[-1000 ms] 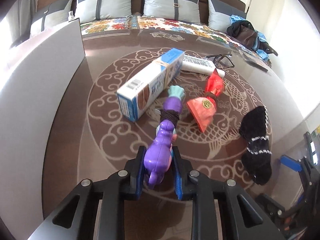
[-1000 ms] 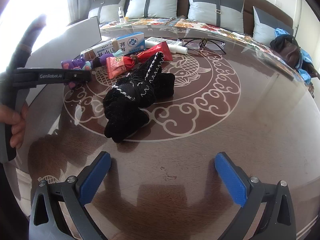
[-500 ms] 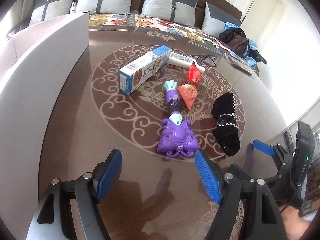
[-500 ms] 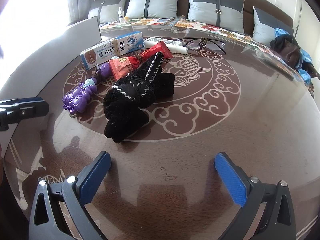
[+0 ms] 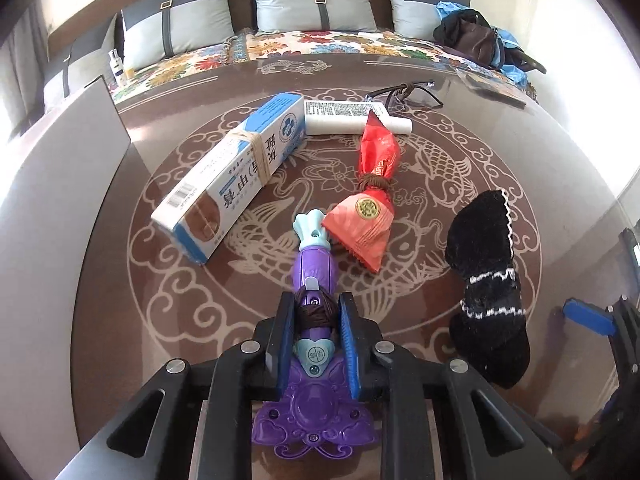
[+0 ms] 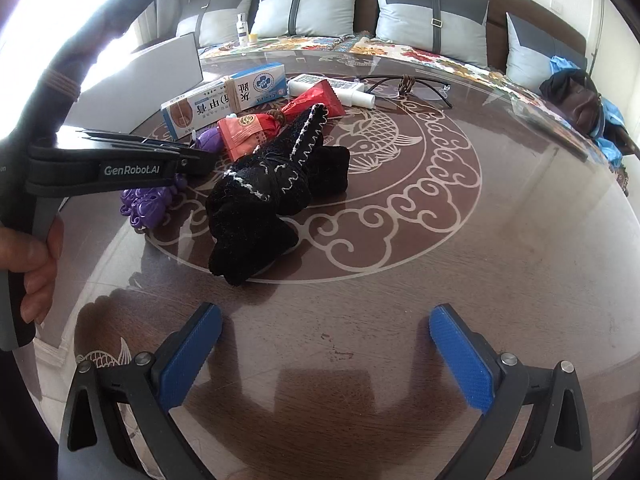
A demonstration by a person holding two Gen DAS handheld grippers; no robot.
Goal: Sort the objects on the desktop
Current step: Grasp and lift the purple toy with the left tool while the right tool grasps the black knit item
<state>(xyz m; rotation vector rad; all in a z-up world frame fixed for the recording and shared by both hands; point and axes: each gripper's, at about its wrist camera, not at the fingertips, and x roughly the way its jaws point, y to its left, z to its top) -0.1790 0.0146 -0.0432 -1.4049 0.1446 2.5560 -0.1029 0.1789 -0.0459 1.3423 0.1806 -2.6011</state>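
Left tool (image 5: 313,334) is clenched on the purple toy (image 5: 314,280) at its dark-wrapped neck, the toy's tail pointing to twelve o'clock toward the red packet (image 5: 366,216). Right tool (image 6: 324,354) gapes wide over bare bench (image 6: 460,248), black sock (image 6: 266,196) at eleven o'clock.

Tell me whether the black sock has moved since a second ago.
No. In the right wrist view the black sock lies on the same white scrollwork of the table.

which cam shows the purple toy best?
Left wrist: the purple toy runs full length through the left gripper, which is shut on it. Right wrist shows only its scalloped end behind that gripper's body.
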